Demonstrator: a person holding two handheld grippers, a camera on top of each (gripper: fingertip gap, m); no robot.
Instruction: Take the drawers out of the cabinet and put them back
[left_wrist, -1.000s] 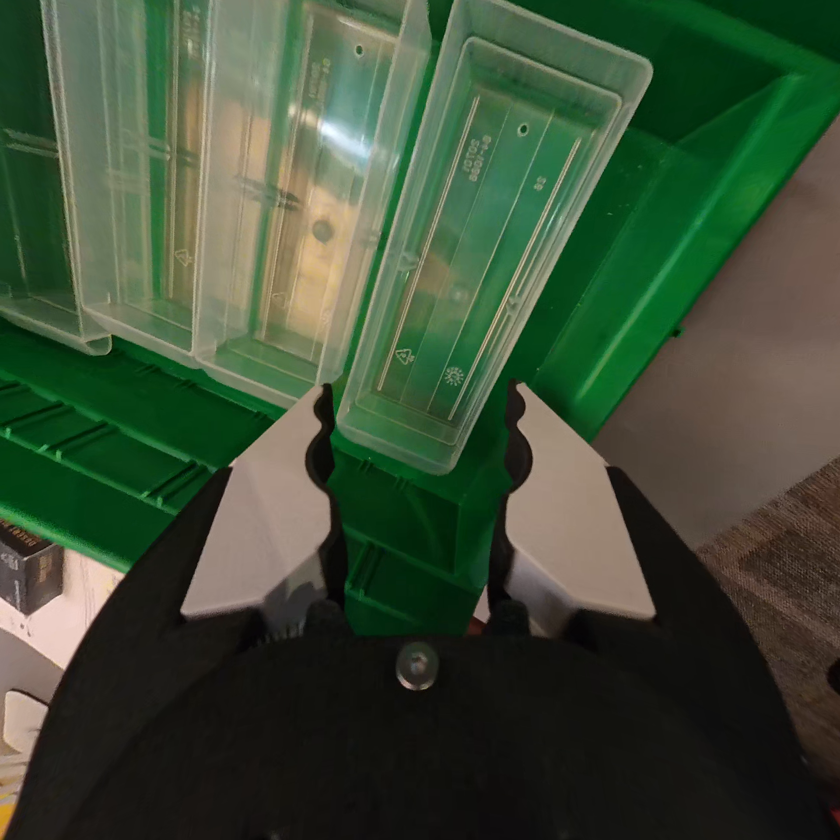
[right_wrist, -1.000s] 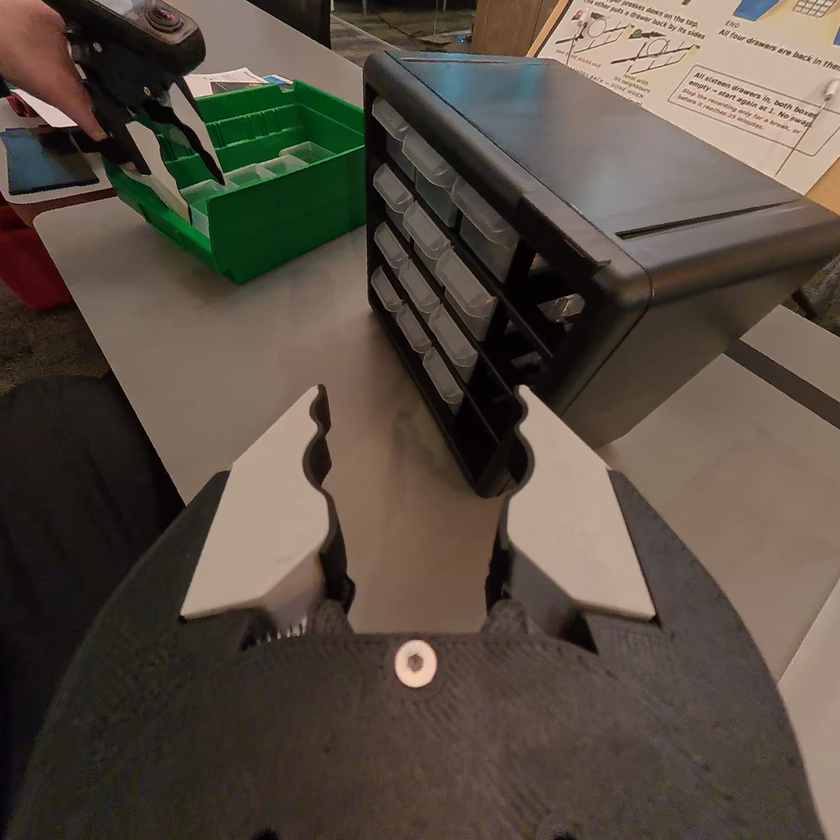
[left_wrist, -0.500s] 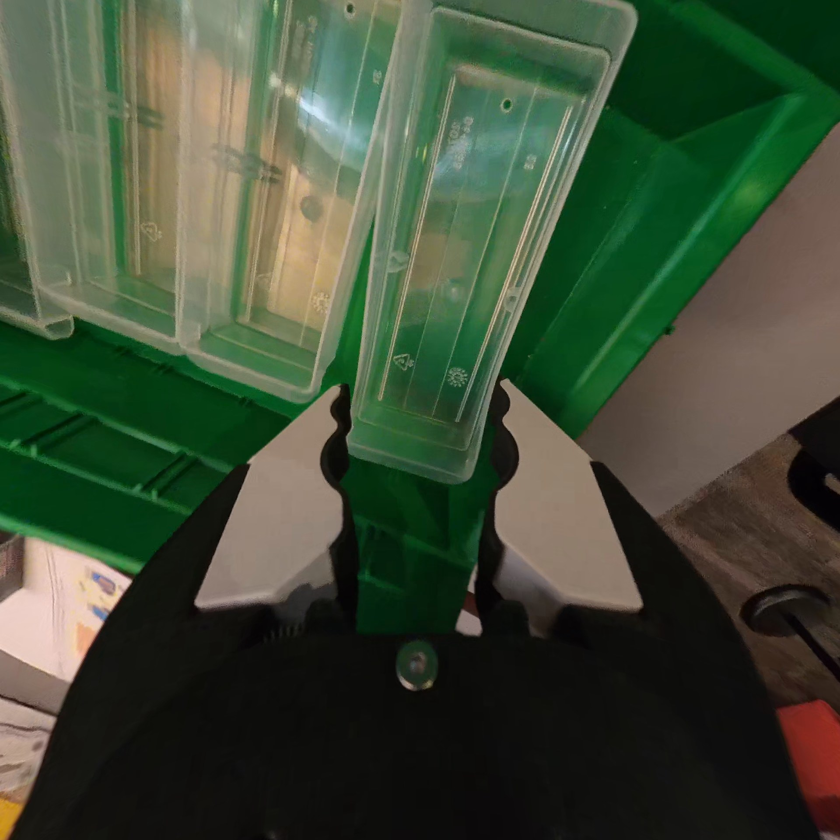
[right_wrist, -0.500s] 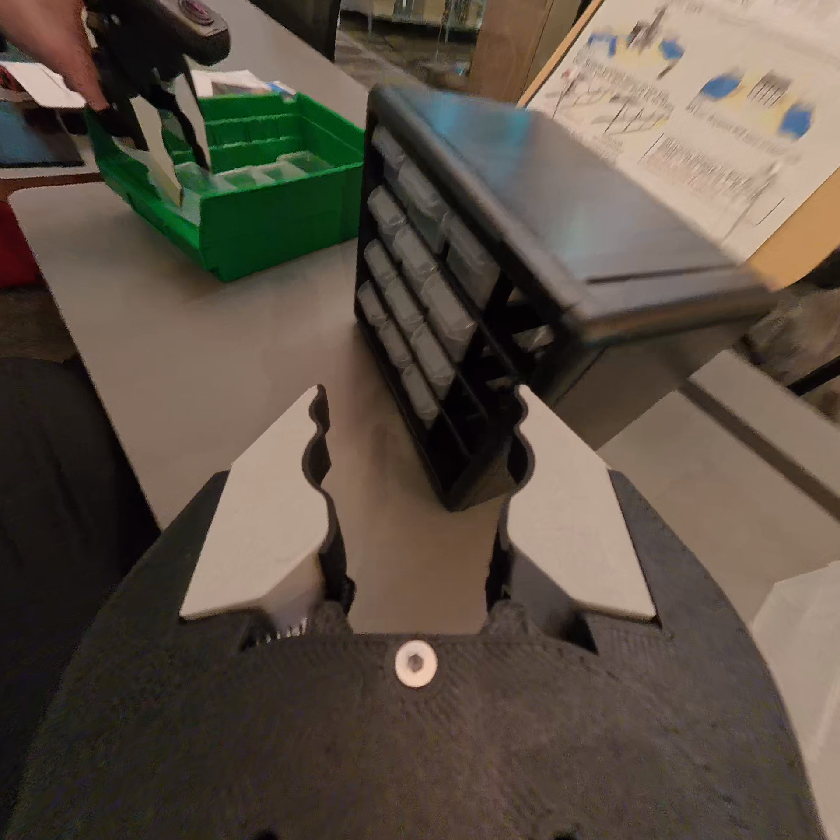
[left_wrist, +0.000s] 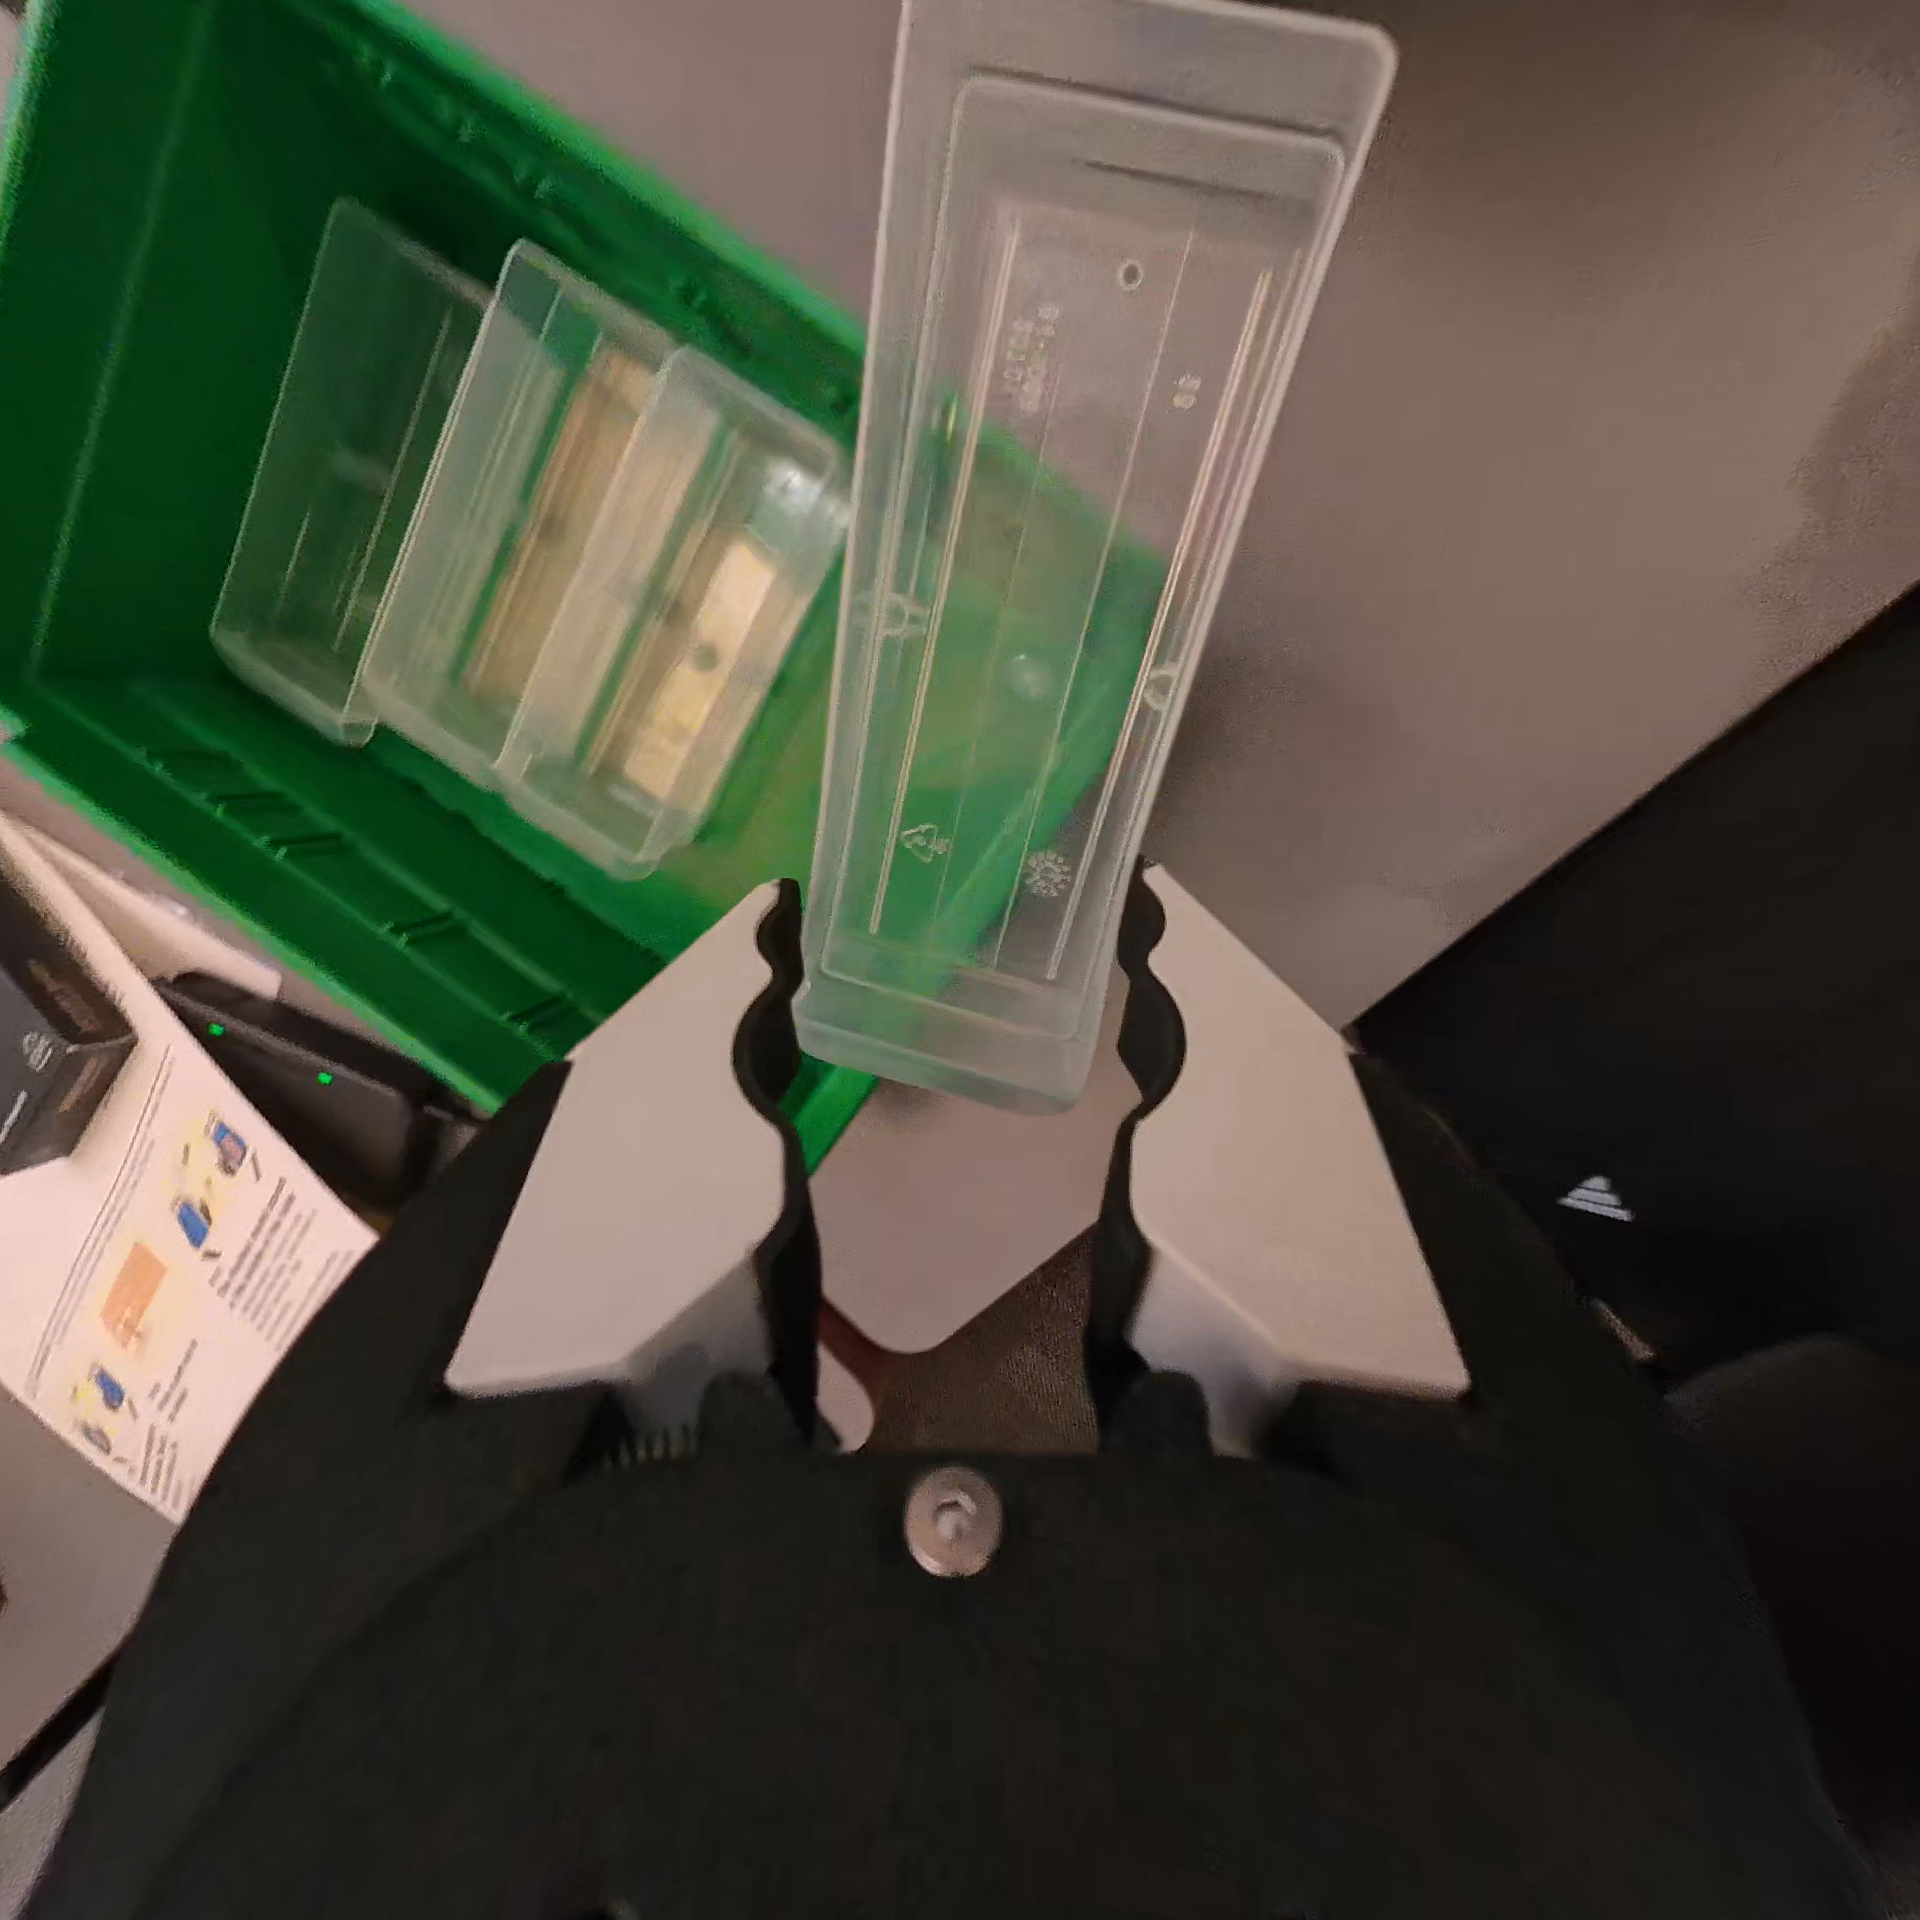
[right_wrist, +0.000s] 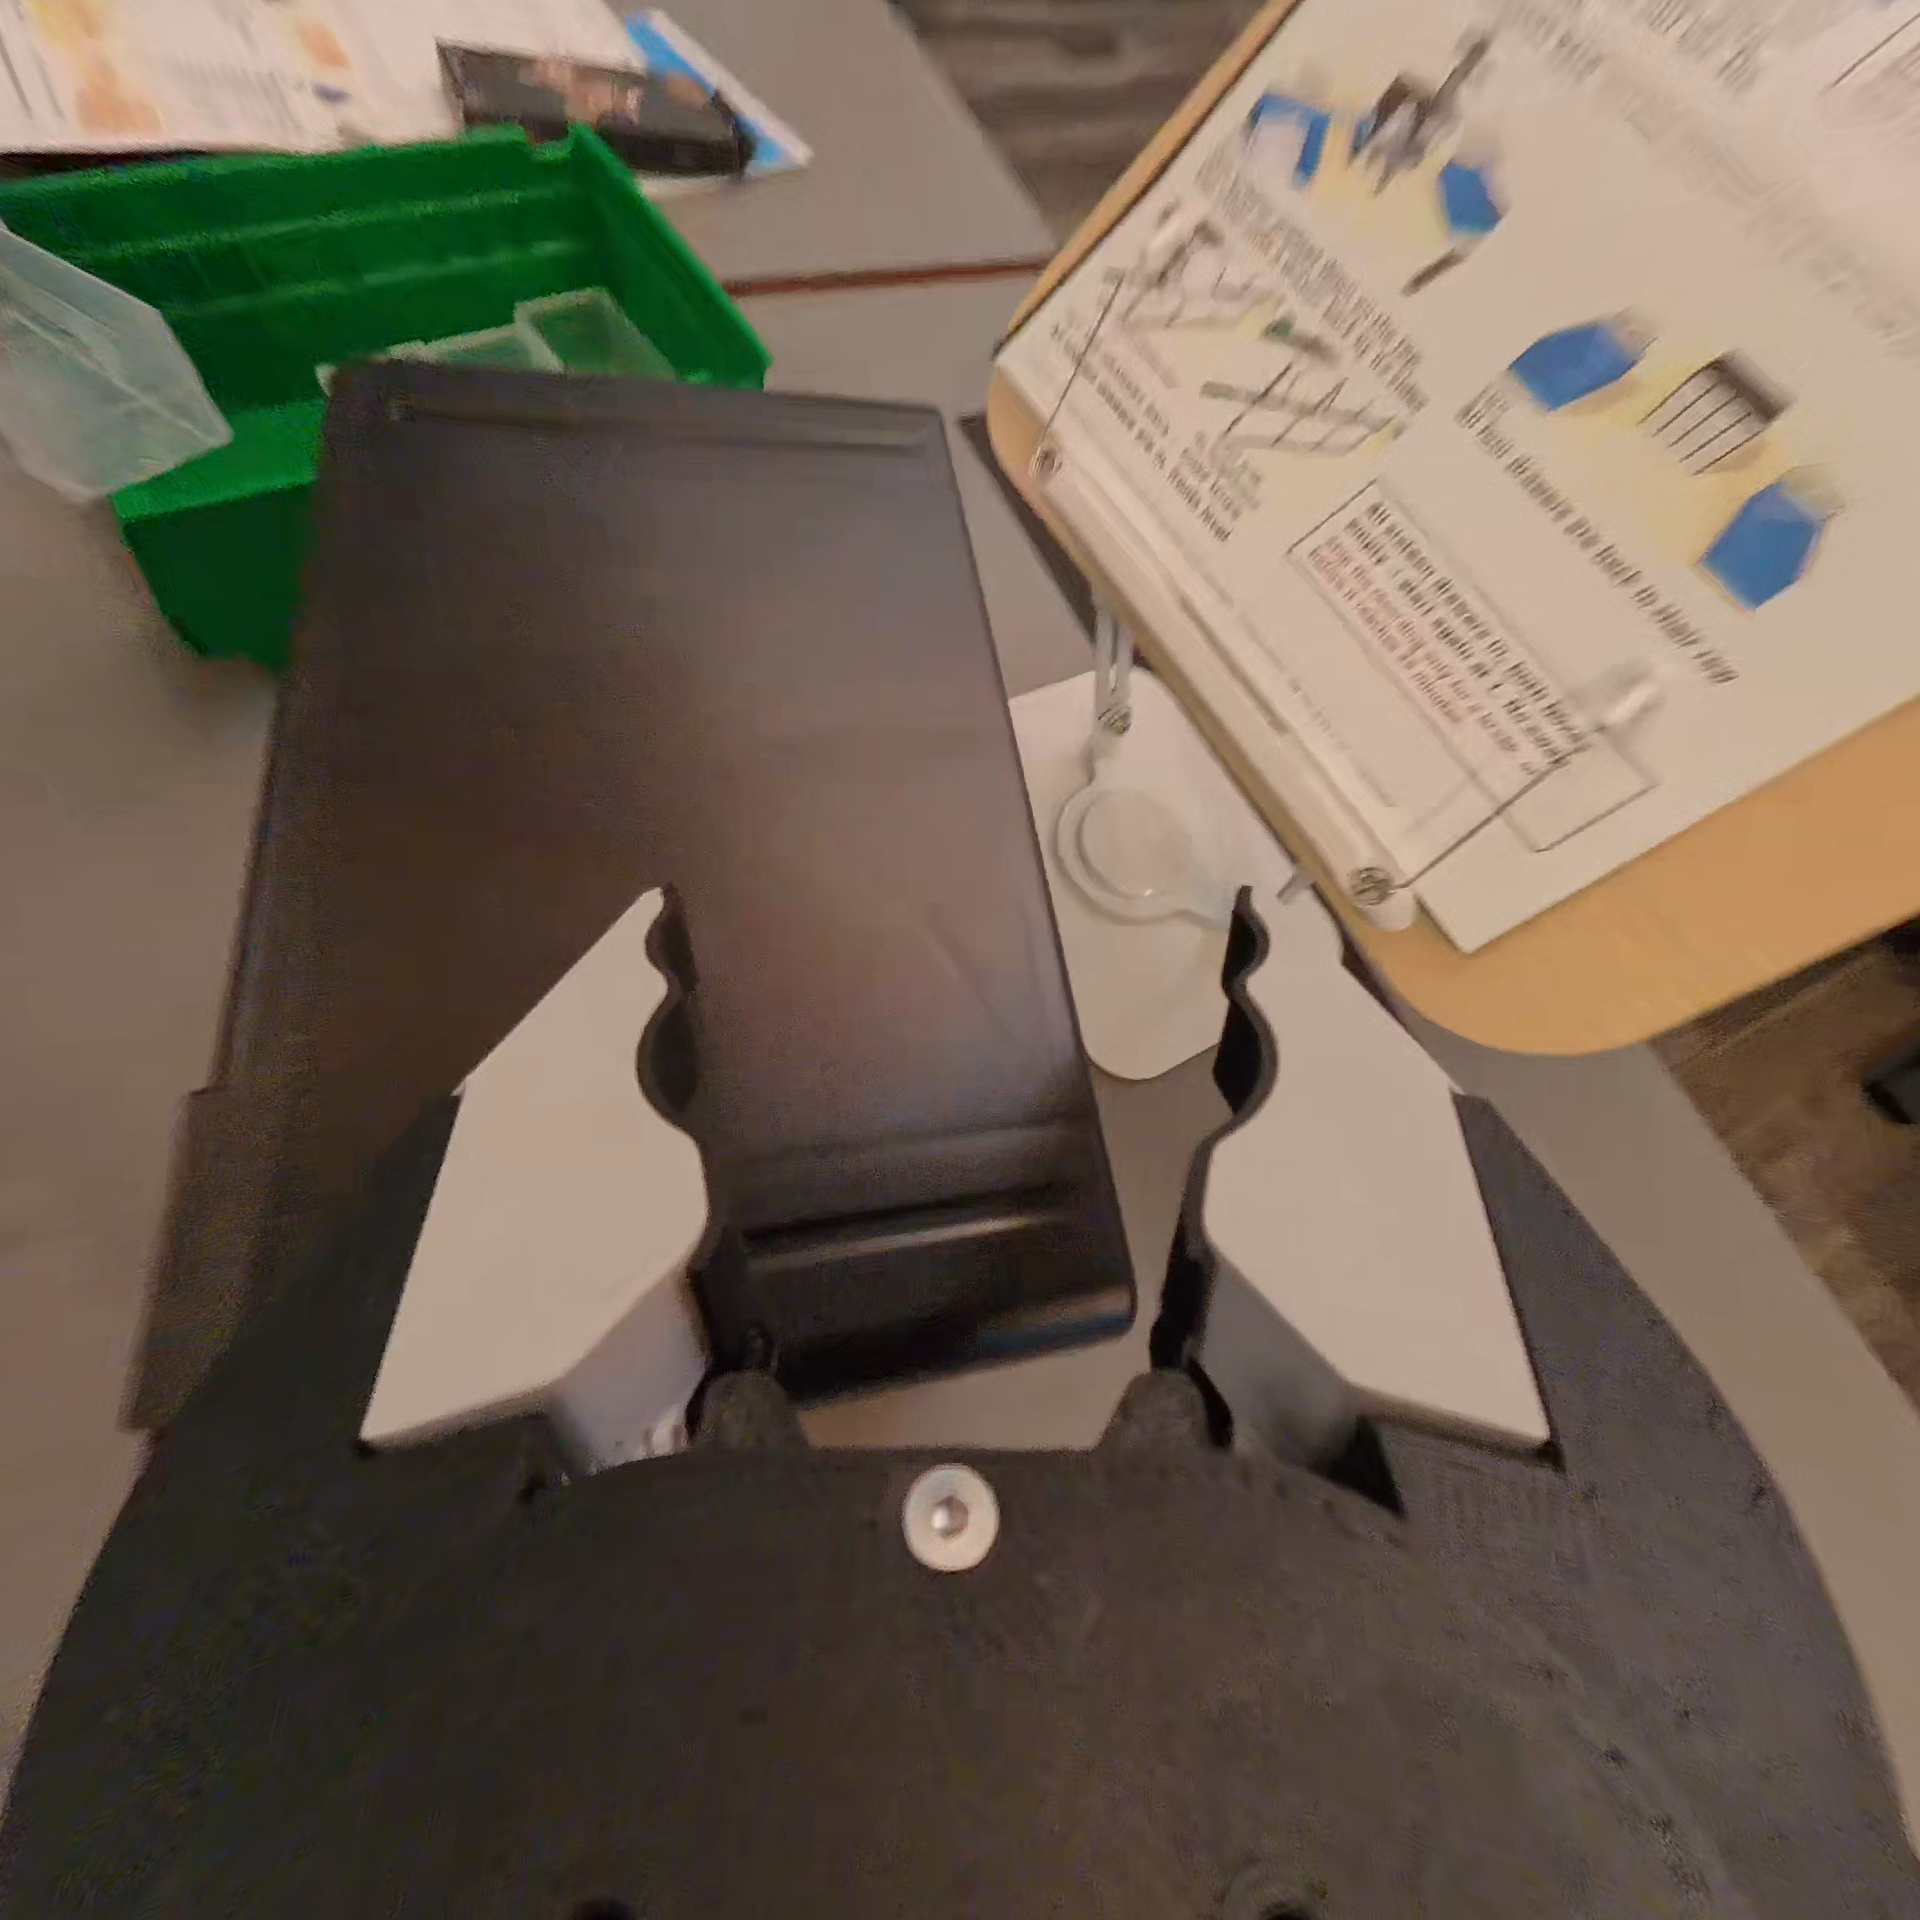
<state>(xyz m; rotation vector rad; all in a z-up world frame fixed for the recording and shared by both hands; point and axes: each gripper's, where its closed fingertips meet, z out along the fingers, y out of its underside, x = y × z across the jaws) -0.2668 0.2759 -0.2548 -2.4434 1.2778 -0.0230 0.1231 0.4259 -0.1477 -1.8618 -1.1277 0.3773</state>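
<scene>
My left gripper is shut on the near end of a clear plastic drawer and holds it lifted above the green bin and the grey table. Three more clear drawers lie side by side in the bin. My right gripper is open and empty, hovering over the flat top of the black cabinet, whose front is hidden from this angle. In the right wrist view the held drawer shows at the far left, in front of the green bin.
A tilted board with an instruction sheet stands on a white base right of the cabinet. Papers and a dark box lie behind the bin. A printed sheet and dark boxes lie beside the bin in the left wrist view.
My left gripper closed on the drawer and lifted it up and out of the green bin. My right gripper swung from facing the cabinet's front to above its top, staying open.
</scene>
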